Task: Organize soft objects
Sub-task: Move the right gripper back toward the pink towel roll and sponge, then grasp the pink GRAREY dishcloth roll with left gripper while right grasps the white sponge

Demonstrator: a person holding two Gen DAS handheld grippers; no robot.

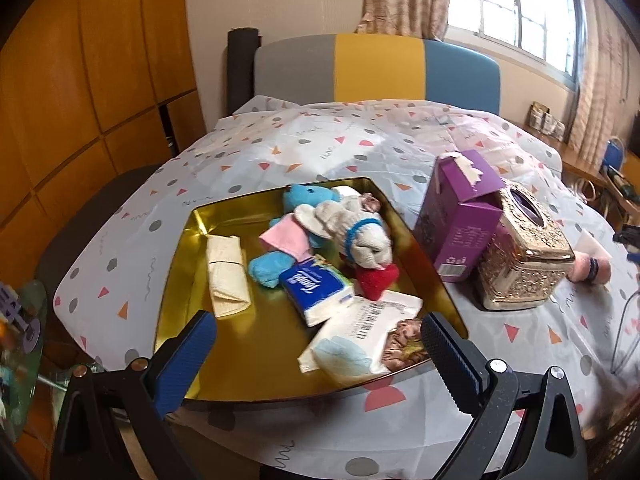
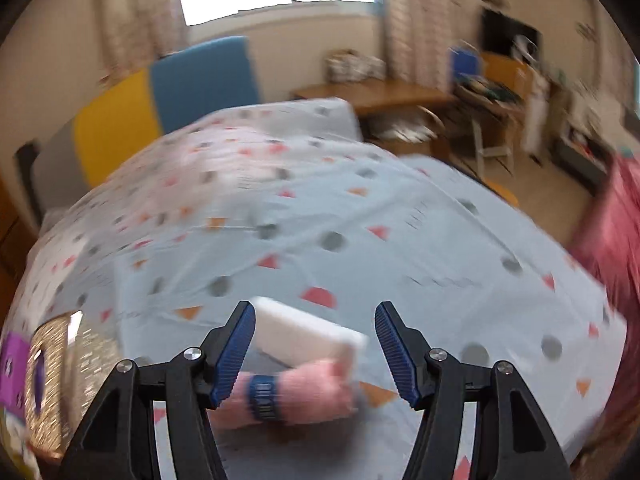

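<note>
pink soft roll [image 2: 304, 392] with a white pad [image 2: 308, 334] lies on the surface, unfetched; right fingers [image 2: 316, 354] released above it, left fingers [image 1: 318, 340] released over the gold tray [image 1: 192, 240]. next: lower and clench.

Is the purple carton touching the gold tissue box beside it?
Touching. The left wrist view shows the purple carton pressed against the gold tissue box, their near faces meeting with no tablecloth visible between them.
</note>
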